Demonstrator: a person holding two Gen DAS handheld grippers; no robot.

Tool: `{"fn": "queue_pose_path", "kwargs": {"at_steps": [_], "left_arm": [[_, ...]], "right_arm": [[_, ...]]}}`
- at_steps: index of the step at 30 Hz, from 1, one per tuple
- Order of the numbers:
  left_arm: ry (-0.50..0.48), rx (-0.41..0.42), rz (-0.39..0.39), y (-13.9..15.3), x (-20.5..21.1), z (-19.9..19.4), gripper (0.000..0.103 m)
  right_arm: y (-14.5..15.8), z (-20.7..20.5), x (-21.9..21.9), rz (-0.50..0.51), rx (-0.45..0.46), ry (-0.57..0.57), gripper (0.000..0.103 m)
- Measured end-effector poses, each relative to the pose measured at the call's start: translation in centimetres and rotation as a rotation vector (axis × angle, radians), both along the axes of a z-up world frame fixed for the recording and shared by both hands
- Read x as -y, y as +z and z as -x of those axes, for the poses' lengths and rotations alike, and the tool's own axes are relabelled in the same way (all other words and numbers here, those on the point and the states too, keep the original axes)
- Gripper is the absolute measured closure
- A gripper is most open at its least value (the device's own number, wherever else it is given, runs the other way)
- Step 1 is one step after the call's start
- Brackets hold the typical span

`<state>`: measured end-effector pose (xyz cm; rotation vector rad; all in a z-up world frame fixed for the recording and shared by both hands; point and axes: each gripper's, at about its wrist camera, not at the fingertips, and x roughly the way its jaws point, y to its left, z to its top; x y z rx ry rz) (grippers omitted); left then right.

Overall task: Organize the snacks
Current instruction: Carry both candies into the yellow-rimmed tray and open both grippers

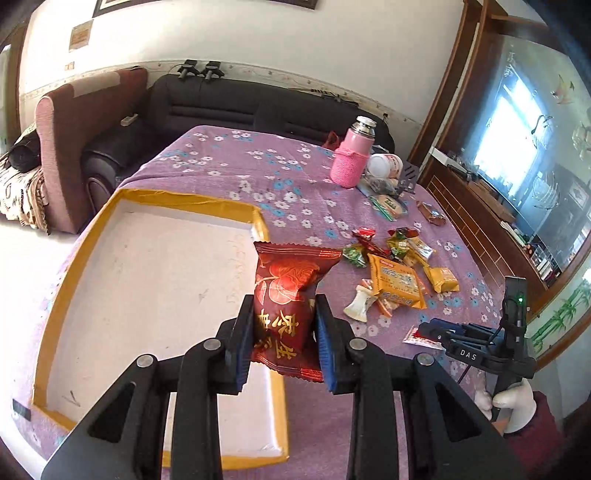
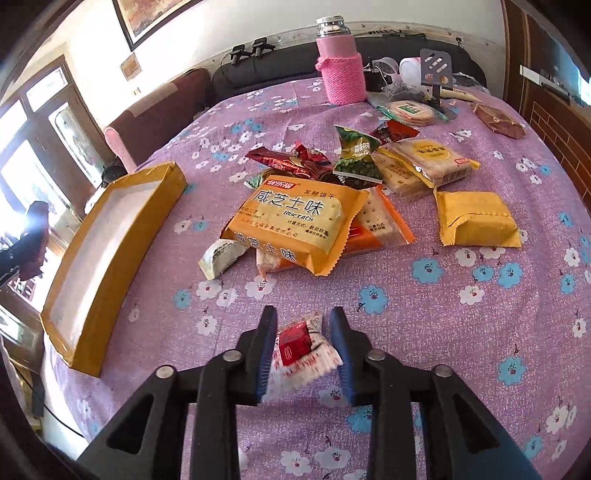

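A purple cloth with white and blue flowers (image 2: 461, 280) covers the tabletop. Behind it a long dark sofa (image 1: 221, 107) runs along a white wall (image 1: 258, 33), and a brownish-pink armchair (image 1: 74, 140) stands at its end. A framed picture (image 2: 147, 18) hangs high on that wall. On one side a dark wooden cabinet with glass doors (image 1: 517, 147) mirrors a bright window. On the other side daylight pours through wood-framed glass doors (image 2: 44, 147), washing out that corner of the room.
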<state>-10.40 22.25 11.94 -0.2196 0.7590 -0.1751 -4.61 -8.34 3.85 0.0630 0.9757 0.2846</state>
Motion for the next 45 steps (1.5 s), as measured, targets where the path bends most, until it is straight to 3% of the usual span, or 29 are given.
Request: {"fn": "queue_pose_path", "kwargs": {"at_steps": [6, 12, 13, 14, 20, 25, 29, 32, 37, 41, 45], "left_arm": [[0.094, -0.001, 0.066, -1.6, -4.3, 2.2, 0.075], [0.158, 0.000, 0.084, -2.6, -6.6, 3.9, 0.075], [0.165, -0.001, 0.087, -2.8, -6.9, 4.0, 0.075], [0.170, -0.001, 0.090, -2.9, -7.4, 4.2, 0.075], [0.185, -0.016, 0.092, -4.0, -8.5, 4.1, 0.075], [0.210, -0.038, 0.058, -4.4, -9.5, 3.1, 0.075], [0.260, -0.064, -0.036, -4.8, -10.5, 2.2, 0.075], [0.275, -0.108, -0.070, -5.7, -11.5, 1.1, 0.075], [0.294, -0.162, -0.079, -7.0, -12.8, 0.2, 0.075], [0.292, -0.164, -0.064, -7.0, -13.4, 0.3, 0.074], [0.294, -0.156, -0.012, -6.4, -14.0, 0.6, 0.071]], "right_arm": [[-1.8, -0.6, -1.4, 0.104, -0.014, 0.052, 0.057], [-2.2, 2.0, -2.4, 0.166, -0.022, 0.126, 0.058], [-2.3, 2.3, -2.6, 0.180, -0.023, 0.128, 0.059], [-2.2, 2.5, -2.6, 0.192, -0.019, 0.122, 0.071], [-0.6, 3.3, -2.9, 0.137, -0.019, 0.089, 0.080], [4.4, 4.9, -7.7, 0.042, 0.063, 0.194, 0.080], [6.6, 5.2, -14.4, -0.039, 0.065, 0.332, 0.080], [6.0, 4.8, -20.0, -0.060, 0.044, 0.417, 0.080], [2.2, 3.2, -27.0, -0.066, -0.048, 0.474, 0.080], [0.6, 2.7, -29.2, -0.059, -0.070, 0.485, 0.079], [0.4, 2.3, -29.6, -0.080, -0.052, 0.477, 0.066]]}}
